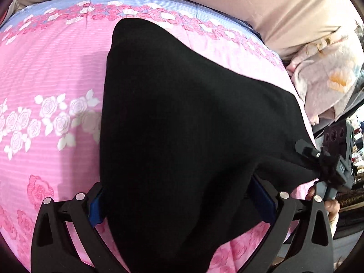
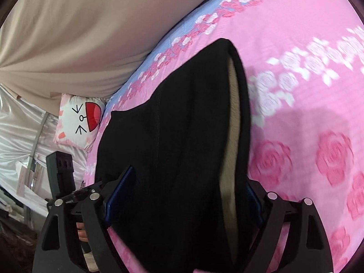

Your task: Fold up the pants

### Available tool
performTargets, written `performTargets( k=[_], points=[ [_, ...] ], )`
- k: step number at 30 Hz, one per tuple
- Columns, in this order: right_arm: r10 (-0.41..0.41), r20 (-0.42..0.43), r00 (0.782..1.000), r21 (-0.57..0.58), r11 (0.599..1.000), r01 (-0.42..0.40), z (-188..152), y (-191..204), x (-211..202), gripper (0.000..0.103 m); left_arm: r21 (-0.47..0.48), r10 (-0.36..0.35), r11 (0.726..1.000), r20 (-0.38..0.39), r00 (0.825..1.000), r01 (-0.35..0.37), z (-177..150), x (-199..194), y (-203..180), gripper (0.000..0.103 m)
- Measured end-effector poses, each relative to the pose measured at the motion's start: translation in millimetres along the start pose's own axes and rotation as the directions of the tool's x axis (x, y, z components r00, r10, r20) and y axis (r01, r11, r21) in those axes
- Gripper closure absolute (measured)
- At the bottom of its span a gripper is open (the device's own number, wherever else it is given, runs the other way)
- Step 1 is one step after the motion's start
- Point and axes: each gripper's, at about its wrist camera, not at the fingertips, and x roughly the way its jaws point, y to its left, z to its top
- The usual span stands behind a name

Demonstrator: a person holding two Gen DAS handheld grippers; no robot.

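Pants: the black pants (image 1: 182, 125) are lifted at the near end and trail away over the pink rose-print bed cover (image 1: 45, 72), the far end resting on it close to the blue band at the cover's far edge.
Left claw: the left claw (image 1: 182, 204) is clamped on the near edge of the pants, cloth bunched between its blue pads (image 1: 96, 207).
Right claw: the right claw (image 2: 182, 195) also grips the pants, at a fold where a beige lining (image 2: 229, 136) shows along the right edge.
Key relation: the long axis of the pants runs straight ahead from both claws, near end in hand, far end on the bed; the claws sit side by side across the width, and the right claw appears at the right of the left wrist view, just beside the cloth's corner.
Nearer hand: neither seems clearly nearer the far end; the lens distortion makes that hard to judge.
Step in hand: likely carrying the held end forward to lay it over the far end.
Surroundings: a beige curtain (image 2: 79, 34) behind the bed and a cat-face cushion (image 2: 78, 122) off its corner.
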Motion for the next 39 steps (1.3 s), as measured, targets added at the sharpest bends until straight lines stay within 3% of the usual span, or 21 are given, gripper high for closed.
performTargets(
  k=[2, 4, 7, 10, 13, 14, 17, 20, 24, 29, 31, 32, 33, 35, 37, 39],
  points=[
    [-0.007, 0.005, 1.000, -0.011, 1.000, 0.007, -0.2, 2.6, 1.7, 0.018, -0.019, -0.048, 0.999, -0.008, 0.999, 0.048, 2.5, -0.7, 2.9, 0.005],
    [0.007, -0.001, 1.000, -0.011, 1.000, -0.007, -0.4, -3.0, -1.6, 0.019, -0.046, -0.168, 0.985, -0.015, 0.986, 0.167, -1.5, -10.4, 18.1, 0.005],
    [0.027, -0.023, 0.999, -0.024, 0.999, -0.028, -3.8, -3.7, -5.5, 0.020, -0.107, -0.303, 0.948, -0.003, 0.953, 0.300, -10.5, -22.4, 40.9, 0.005],
    [0.035, -0.034, 0.999, -0.058, 0.998, -0.037, -6.7, -5.4, -8.1, 0.020, -0.172, -0.365, 0.917, 0.007, 0.931, 0.361, -10.9, -22.1, 53.5, 0.005],
    [0.031, -0.040, 0.999, -0.076, 0.997, -0.034, -7.9, -4.3, -7.4, 0.020, -0.211, -0.465, 0.860, 0.051, 0.884, 0.465, -7.5, -25.8, 58.8, 0.005],
    [0.034, -0.040, 0.999, -0.075, 0.996, -0.037, -8.3, -4.5, -7.4, 0.020, -0.214, -0.475, 0.853, 0.057, 0.878, 0.476, -6.6, -25.8, 60.1, 0.005],
    [0.030, -0.035, 0.999, -0.082, 0.996, -0.033, -9.4, -3.5, -6.9, 0.020, -0.233, -0.374, 0.903, -0.015, 0.927, 0.361, -6.0, -11.6, 56.5, 0.005],
    [0.017, -0.028, 0.999, -0.098, 0.995, -0.019, -12.2, 0.4, -5.7, 0.019, -0.185, -0.288, 0.943, -0.035, 0.957, 0.277, -0.7, -5.3, 38.7, 0.005],
    [-0.003, -0.017, 1.000, -0.067, 0.998, 0.002, -10.9, 0.0, -4.3, 0.026, -0.092, -0.105, 0.991, -0.040, 0.994, 0.101, 3.4, 5.0, 6.0, 0.005],
    [-0.014, -0.004, 1.000, -0.044, 0.999, 0.014, -3.3, 2.7, 2.9, 0.026, 0.003, 0.098, 0.995, 0.014, 0.995, -0.098, 9.7, 22.5, -21.6, 0.005],
    [-0.036, 0.016, 0.999, -0.044, 0.998, 0.036, -1.2, 3.6, 4.9, 0.038, -0.002, 0.114, 0.993, 0.028, 0.993, -0.114, 13.5, 26.5, -23.9, 0.005],
    [-0.060, 0.026, 0.998, -0.029, 0.998, 0.060, -1.2, 2.0, 4.9, 0.050, -0.013, 0.106, 0.994, 0.025, 0.994, -0.106, 15.3, 25.6, -23.5, 0.008],
    [-0.048, 0.028, 0.998, -0.014, 0.999, 0.048, -3.3, -0.1, 3.6, 0.059, -0.032, 0.106, 0.994, 0.032, 0.994, -0.105, 14.8, 21.2, -22.4, 0.015],
    [-0.043, 0.043, 0.998, -0.006, 0.999, 0.044, -8.8, 2.2, -2.3, 0.063, -0.033, 0.101, 0.994, 0.051, 0.994, -0.100, 13.4, 4.4, -19.4, 0.050],
    [-0.070, 0.069, 0.995, -0.046, 0.996, 0.073, -17.9, 16.6, -11.3, 0.065, -0.013, 0.091, 0.996, 0.067, 0.994, -0.090, 9.8, -11.1, -23.7, 0.062],
    [-0.058, 0.076, 0.995, -0.075, 0.995, 0.064, -25.3, 30.6, -20.5, 0.066, 0.006, 0.101, 0.995, 0.065, 0.993, -0.101, 3.6, -21.8, -30.3, 0.064]
  ],
)
